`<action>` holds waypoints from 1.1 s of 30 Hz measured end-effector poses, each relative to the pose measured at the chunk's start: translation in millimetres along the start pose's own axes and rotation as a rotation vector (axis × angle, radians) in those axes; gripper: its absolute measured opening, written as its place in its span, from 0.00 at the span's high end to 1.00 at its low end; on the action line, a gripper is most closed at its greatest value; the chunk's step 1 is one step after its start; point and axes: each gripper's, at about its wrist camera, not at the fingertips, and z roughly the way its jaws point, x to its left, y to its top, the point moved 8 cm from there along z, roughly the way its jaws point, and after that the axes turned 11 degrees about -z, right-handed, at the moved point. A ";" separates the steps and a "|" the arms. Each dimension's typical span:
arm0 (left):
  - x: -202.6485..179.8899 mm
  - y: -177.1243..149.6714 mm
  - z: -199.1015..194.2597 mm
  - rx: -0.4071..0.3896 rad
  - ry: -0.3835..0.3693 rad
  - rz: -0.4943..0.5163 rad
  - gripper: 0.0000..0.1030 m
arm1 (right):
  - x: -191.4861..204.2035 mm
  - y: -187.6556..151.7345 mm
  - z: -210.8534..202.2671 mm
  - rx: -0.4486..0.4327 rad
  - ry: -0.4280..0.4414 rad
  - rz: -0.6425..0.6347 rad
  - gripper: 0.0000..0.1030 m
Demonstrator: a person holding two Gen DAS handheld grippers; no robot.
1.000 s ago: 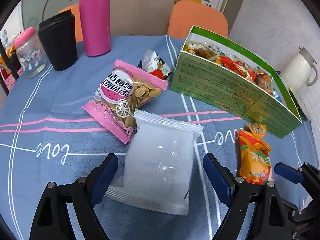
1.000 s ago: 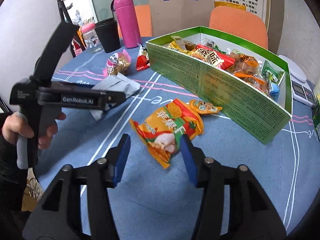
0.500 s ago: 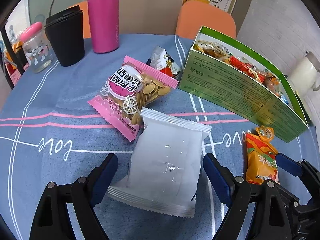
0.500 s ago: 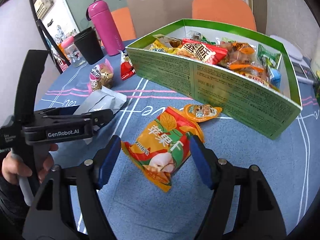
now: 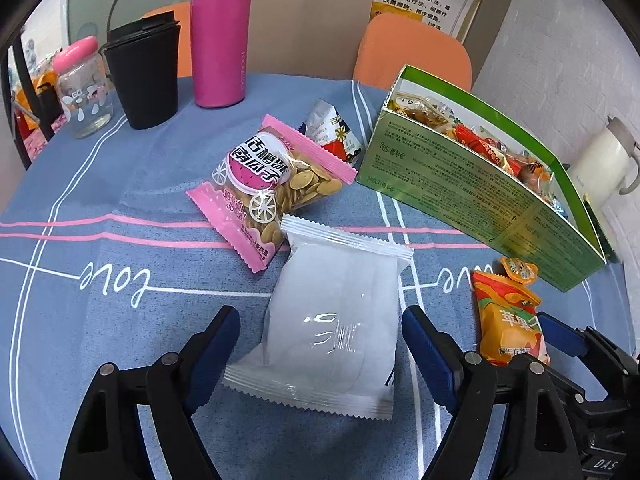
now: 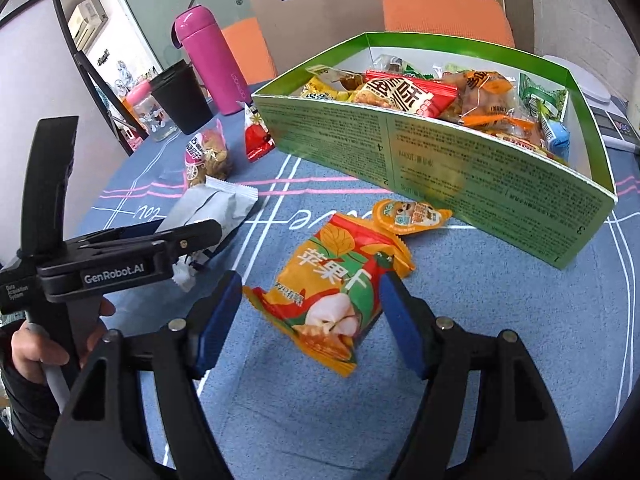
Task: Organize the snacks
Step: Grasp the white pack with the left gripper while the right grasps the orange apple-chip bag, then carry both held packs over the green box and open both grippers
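A white packet (image 5: 336, 320) lies flat on the blue tablecloth between the fingers of my open left gripper (image 5: 320, 332); no pad touches it. An orange apple-chip packet (image 6: 336, 280) lies between the blue pads of my open right gripper (image 6: 310, 300), slightly apart from both. A small orange jelly cup (image 6: 408, 216) sits just beyond it. Behind stands the green box (image 6: 440, 160), full of snacks. A pink seed packet (image 5: 268, 184) and a small red-and-white packet (image 5: 332, 132) lie left of the box. From the right wrist, the left gripper (image 6: 200, 236) shows from the side.
At the table's far left stand a pink bottle (image 5: 222, 32), a black cup (image 5: 144, 76) and a pink-lidded glass jar (image 5: 82, 88). A white kettle (image 5: 604, 168) stands beyond the box. Orange chairs (image 5: 412, 52) line the far edge. A hand (image 6: 36, 344) holds the left gripper.
My right gripper opened wider and moved forward, so the orange packet now lies deeper between its fingers. The left gripper stayed open over the white packet, shifting only slightly.
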 end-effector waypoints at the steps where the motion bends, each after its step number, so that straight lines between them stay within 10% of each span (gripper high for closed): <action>1: 0.8 0.6 0.5 0.001 0.005 0.001 0.18 | -0.4 0.2 1.8 0.004 -0.001 0.005 0.30; 9: -10.1 -3.4 6.1 0.003 0.009 0.034 0.19 | 0.5 -2.7 10.8 0.005 -0.035 -0.005 0.41; 19: -13.4 -9.7 -1.4 -0.009 0.018 0.060 0.44 | 0.1 -7.3 5.0 -0.011 -0.004 -0.012 0.51; 21: -15.9 -12.4 -8.0 -0.011 -0.006 0.059 0.44 | 2.0 -6.4 -1.4 -0.022 0.005 -0.024 0.73; 33: -34.0 5.7 -62.4 -0.091 -0.120 0.051 0.45 | 9.4 8.7 -35.3 -0.098 0.021 -0.052 0.73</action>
